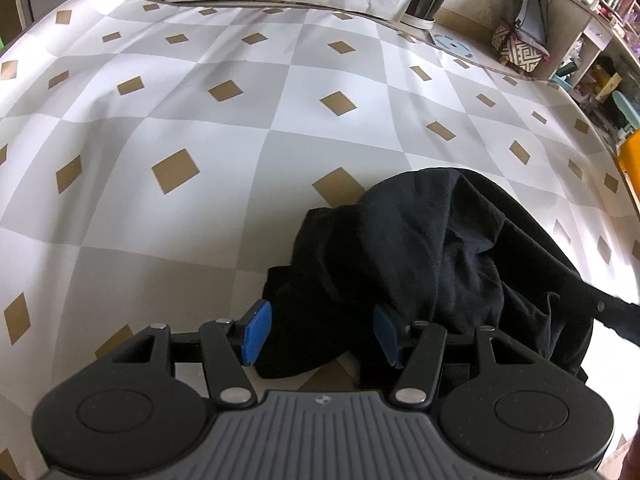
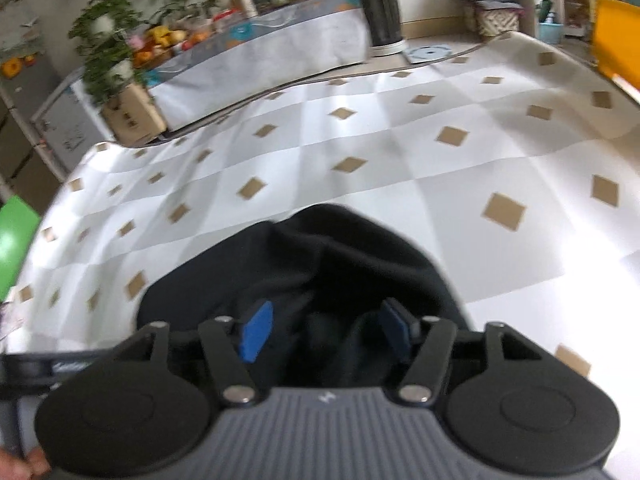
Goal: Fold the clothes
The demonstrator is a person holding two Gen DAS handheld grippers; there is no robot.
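Note:
A crumpled black garment (image 1: 432, 248) lies in a heap on a grey-and-white checked cloth (image 1: 200, 120) with tan diamonds. My left gripper (image 1: 322, 334) stands over the heap's near left edge. Its blue pads (image 1: 258, 334) are apart, with black fabric between them, and a fold drapes over the right pad. In the right wrist view the same garment (image 2: 340, 248) fills the lower middle. My right gripper (image 2: 326, 332) hovers over it with its blue pads (image 2: 256, 332) spread wide. Fabric lies below and between them, and neither pad presses on it.
The checked cloth (image 2: 400, 160) spreads far ahead and to both sides. Behind its far edge stand a long covered bench (image 2: 260, 60) with plants and fruit, a dark cylindrical stand (image 2: 380, 12), cardboard boxes (image 2: 132, 116) and shelves (image 1: 600, 40). A yellow bin (image 2: 616, 44) sits at the right.

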